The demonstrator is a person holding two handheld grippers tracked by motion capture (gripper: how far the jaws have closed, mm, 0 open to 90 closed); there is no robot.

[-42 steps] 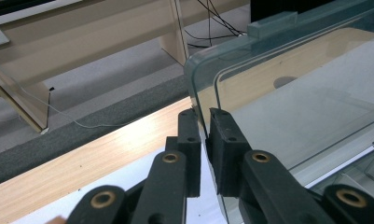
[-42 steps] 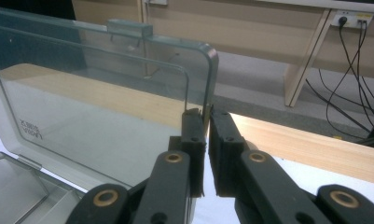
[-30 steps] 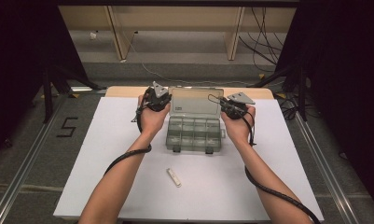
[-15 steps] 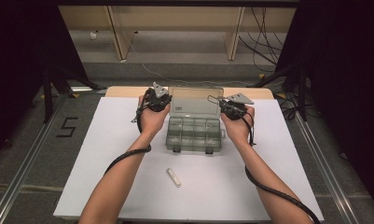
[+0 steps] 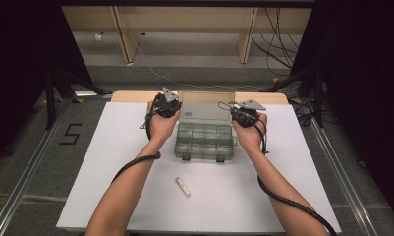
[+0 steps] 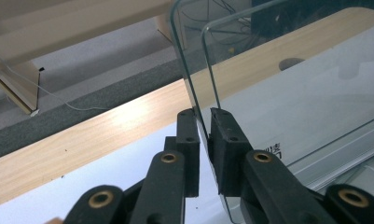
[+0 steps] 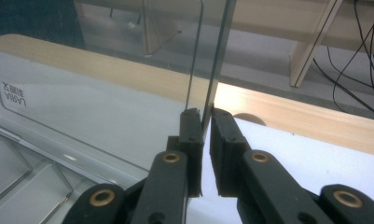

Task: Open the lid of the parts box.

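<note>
Jaws of left gripper (image 6: 204,122) and right gripper (image 7: 206,119) each clamping clear lid (image 5: 207,105) edges, compartment box (image 5: 204,142) open

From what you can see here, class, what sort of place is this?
Probably a lab recording bench: a white-covered table, dark curtains at the sides, loose cables behind, and a number five taped on the floor.

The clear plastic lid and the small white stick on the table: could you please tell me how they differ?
The clear plastic lid stands raised, pinched by the left gripper and right gripper; the small white stick lies flat, untouched. The lid is transparent and larger; the stick is opaque.
</note>
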